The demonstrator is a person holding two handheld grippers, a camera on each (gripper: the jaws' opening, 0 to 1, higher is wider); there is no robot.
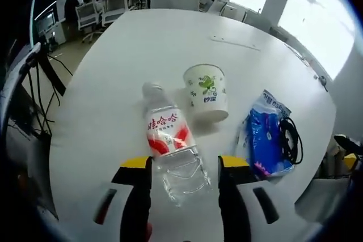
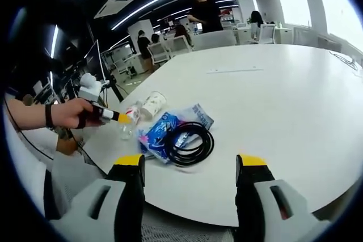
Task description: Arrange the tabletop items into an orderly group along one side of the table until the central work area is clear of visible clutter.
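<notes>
A clear water bottle (image 1: 167, 131) with a red and white label lies on the white table (image 1: 125, 55), cap pointing away. My left gripper (image 1: 185, 165) is closed in on its lower body, one jaw at each side. Just beyond the bottle a white paper cup (image 1: 207, 92) with green print lies tipped over. To the right lies a blue packet (image 1: 266, 140) with a black cable coil (image 1: 292, 140) at its edge. My right gripper (image 2: 190, 165) is open and holds nothing, hovering short of the cable coil (image 2: 207, 145), the packet (image 2: 161, 128), the cup (image 2: 153, 104) and the bottle (image 2: 127, 126). There a hand (image 2: 68, 114) holds the left gripper (image 2: 121, 118).
A thin white strip (image 2: 234, 71) lies farther up the table. Wide bare tabletop (image 2: 283, 106) spreads right of the items. Office chairs (image 1: 93, 15), desks and people stand beyond the far edge. The near table edge runs just under my right jaws.
</notes>
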